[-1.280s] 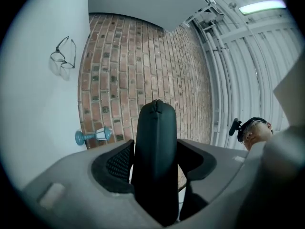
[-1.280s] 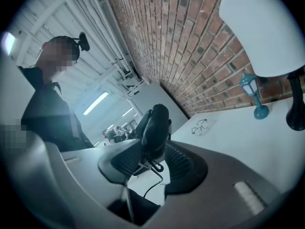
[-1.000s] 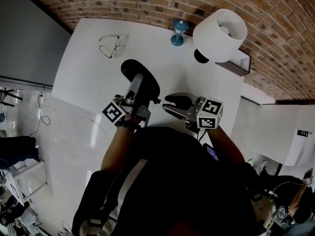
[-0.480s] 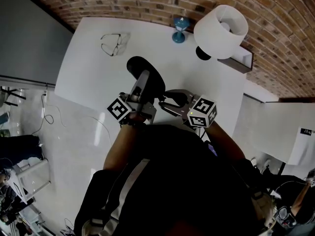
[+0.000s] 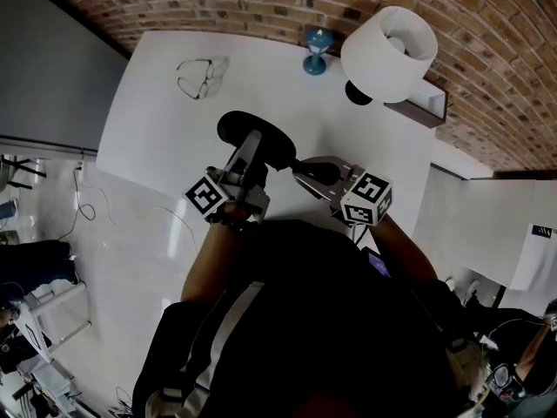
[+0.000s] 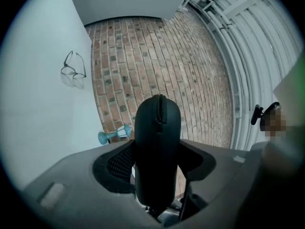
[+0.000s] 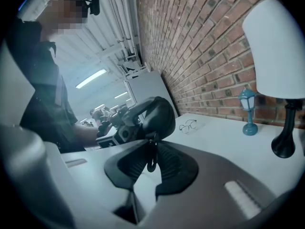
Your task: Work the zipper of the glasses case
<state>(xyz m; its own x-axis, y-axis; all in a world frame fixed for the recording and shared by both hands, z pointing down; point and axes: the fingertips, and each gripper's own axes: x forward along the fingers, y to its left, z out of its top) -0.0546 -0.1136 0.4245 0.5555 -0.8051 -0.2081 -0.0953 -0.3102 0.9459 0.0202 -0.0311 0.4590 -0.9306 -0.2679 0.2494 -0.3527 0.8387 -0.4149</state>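
The black glasses case (image 5: 259, 135) is held up over the white table (image 5: 165, 146), and my left gripper (image 5: 253, 149) is shut on its near end. In the left gripper view the case (image 6: 157, 142) stands upright between the pads, with its zipper seam running over the top. My right gripper (image 5: 297, 166) meets the case from the right. Its jaws have just been closing, and in the right gripper view the pads pinch the small hanging zipper pull (image 7: 151, 157) below the case (image 7: 159, 114). The right gripper (image 7: 151, 163) is thus shut on the pull.
A pair of glasses (image 5: 200, 78) lies at the table's far left. A blue lantern figurine (image 5: 315, 55) and a white-shaded lamp (image 5: 388, 57) stand at the back by the brick wall (image 5: 261, 7). The table's near edge runs just under my hands.
The right gripper has come in leftward to the case's end and its jaws have narrowed onto the zipper pull. The left gripper and case have shifted only slightly.
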